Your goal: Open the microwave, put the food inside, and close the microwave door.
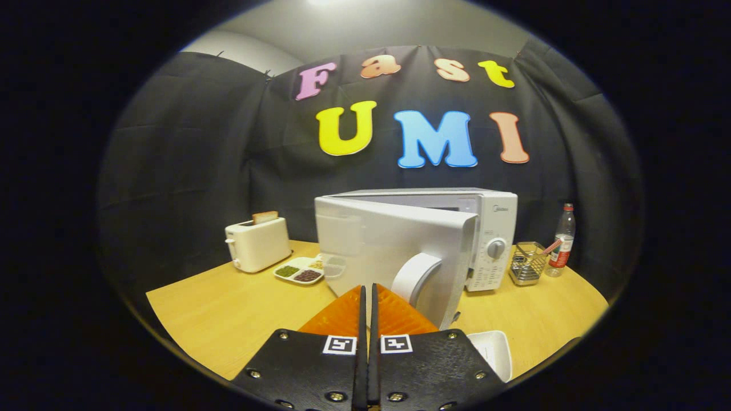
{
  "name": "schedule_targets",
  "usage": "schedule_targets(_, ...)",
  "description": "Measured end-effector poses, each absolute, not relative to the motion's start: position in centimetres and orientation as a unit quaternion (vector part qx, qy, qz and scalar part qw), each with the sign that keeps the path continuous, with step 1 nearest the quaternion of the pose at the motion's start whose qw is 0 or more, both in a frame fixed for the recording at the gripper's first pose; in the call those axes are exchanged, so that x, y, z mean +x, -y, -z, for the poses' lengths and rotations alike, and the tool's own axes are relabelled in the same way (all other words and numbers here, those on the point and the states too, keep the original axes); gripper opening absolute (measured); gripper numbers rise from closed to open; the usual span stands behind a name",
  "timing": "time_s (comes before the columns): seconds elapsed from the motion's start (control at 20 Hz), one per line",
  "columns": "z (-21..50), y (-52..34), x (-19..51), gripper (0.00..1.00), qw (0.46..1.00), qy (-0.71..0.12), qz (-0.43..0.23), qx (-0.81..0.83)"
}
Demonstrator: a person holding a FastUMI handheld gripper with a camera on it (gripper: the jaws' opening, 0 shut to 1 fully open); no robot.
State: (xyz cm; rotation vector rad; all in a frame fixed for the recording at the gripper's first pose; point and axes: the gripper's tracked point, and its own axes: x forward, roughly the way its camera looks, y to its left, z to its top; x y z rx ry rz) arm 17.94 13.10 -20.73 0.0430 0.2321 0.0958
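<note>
**Listener:** What is your claw doing?

**Me:** My claw (367, 294) is clenched, its two fingers pressed together with only a thin slit between them and nothing held. The fingers point forward over a wooden table (228, 319).

**Listener:** Where is the microwave?

**Me:** Just ahead of my fingertips. The microwave (494, 228) is white and sits on the far middle of the table. Its door (388, 245) is swung part-way open toward me, hinged on the left, so I see the door's outer face and its curved handle (416, 277), which is just beyond and slightly right of my fingertips. The control panel with a round dial (495, 248) is on the microwave's right side.

**Listener:** And the food?

**Me:** A white divided tray (300, 273) holding green and dark beans lies on the table left of the door, near its bottom corner. Left of that stands a white toaster (258, 244) with a slice of bread (265, 217) sticking up from it.

**Listener:** Anything else?

**Me:** A white container (494, 351) rests on the near table, just right of my claw; I cannot tell what is in it. Far right, a wire basket (526, 264) stands beside a plastic bottle (562, 240) with a red label.
</note>
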Motion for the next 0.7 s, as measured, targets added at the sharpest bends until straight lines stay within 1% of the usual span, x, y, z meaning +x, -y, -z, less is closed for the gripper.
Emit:
schedule_targets(0.25,20.8,-6.4,21.7,0.01,0.994,-0.107,0.022,0.007)
schedule_targets(0.4,21.1,-4.0,24.0,0.01,0.993,-0.105,0.05,-0.001)
schedule_targets(0.7,20.6,-3.1,27.5,0.02,0.994,-0.095,0.048,-0.026)
